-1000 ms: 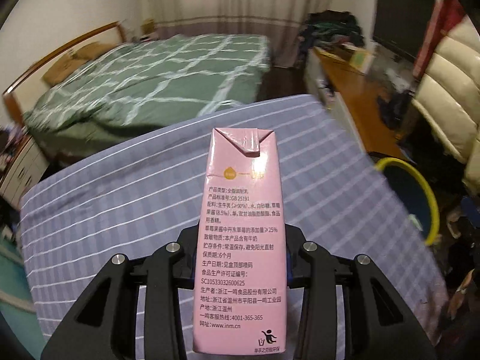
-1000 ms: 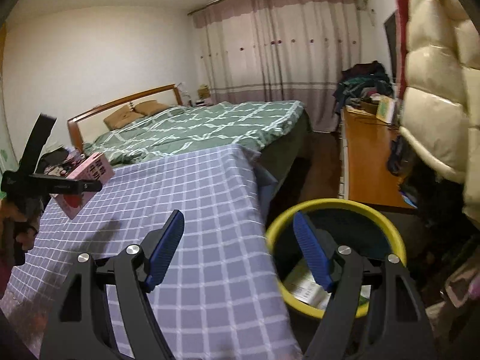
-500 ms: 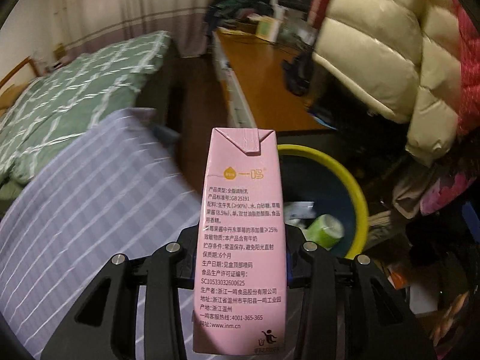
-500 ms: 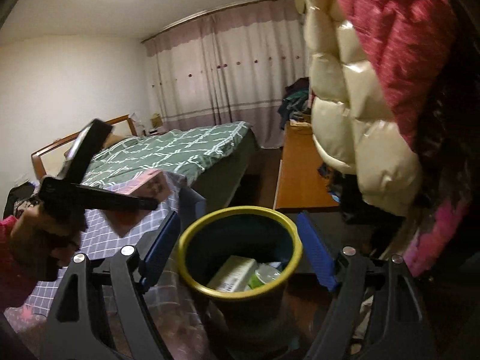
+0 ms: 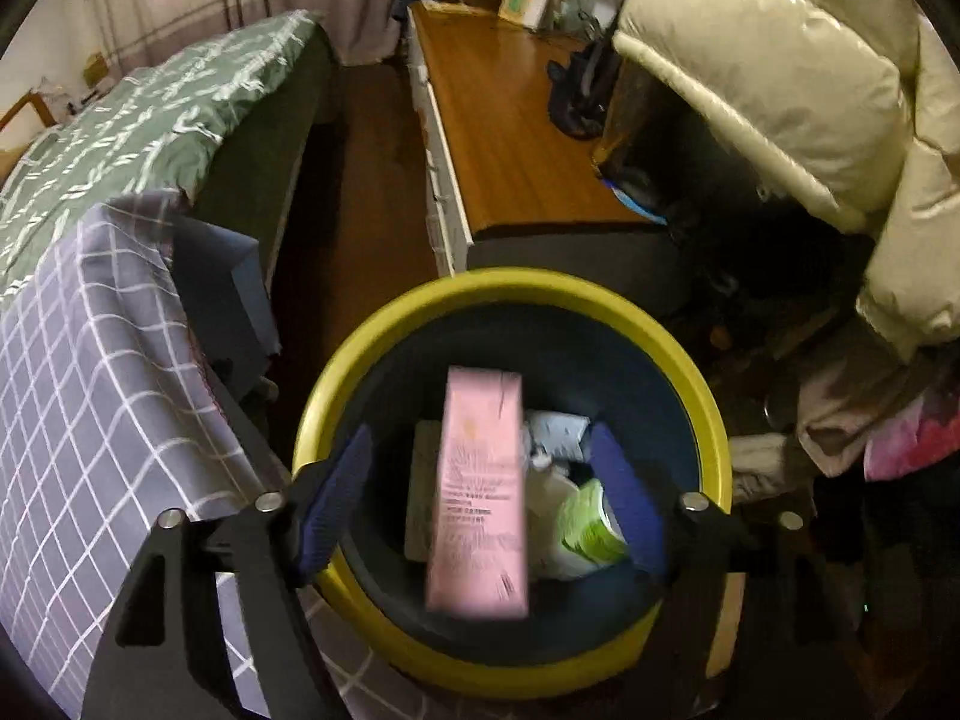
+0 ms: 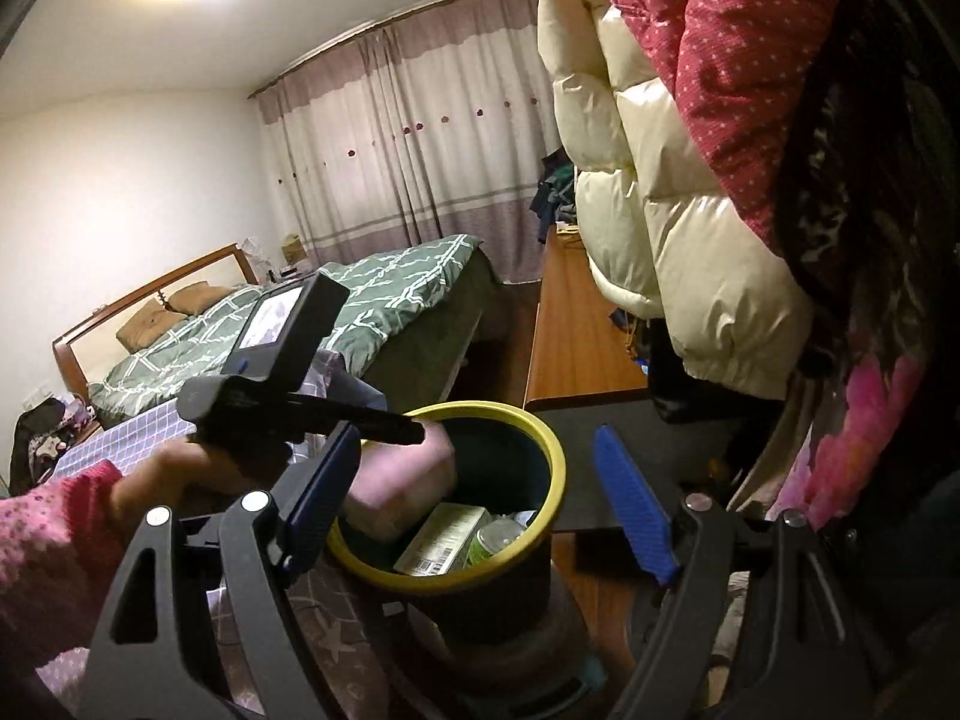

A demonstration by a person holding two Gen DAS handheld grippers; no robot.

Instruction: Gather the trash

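Over the yellow-rimmed bin (image 5: 711,414), the left gripper (image 5: 489,501) has just been opening its jaws, and the blurred pink carton (image 5: 480,492) sits between the spread blue pads, touching neither. Beside it the right gripper (image 6: 480,504) stands wide open and empty, framing the same bin, where a white box (image 6: 444,537) lies among other trash

A bed with a green checked cover (image 5: 138,120) is lying at ten o'clock in the left wrist view. A grey checked cloth (image 5: 90,396) is hanging at eight o'clock. A long wooden worktop (image 5: 510,138) is running toward twelve o'clock, just beside a cream padded jacket (image 5: 780,78) at two o'clock. In the right wrist view, pale curtains (image 6: 408,162) are hanging at twelve o'clock, and a red dotted garment (image 6: 744,60) is hanging at one o'clock.
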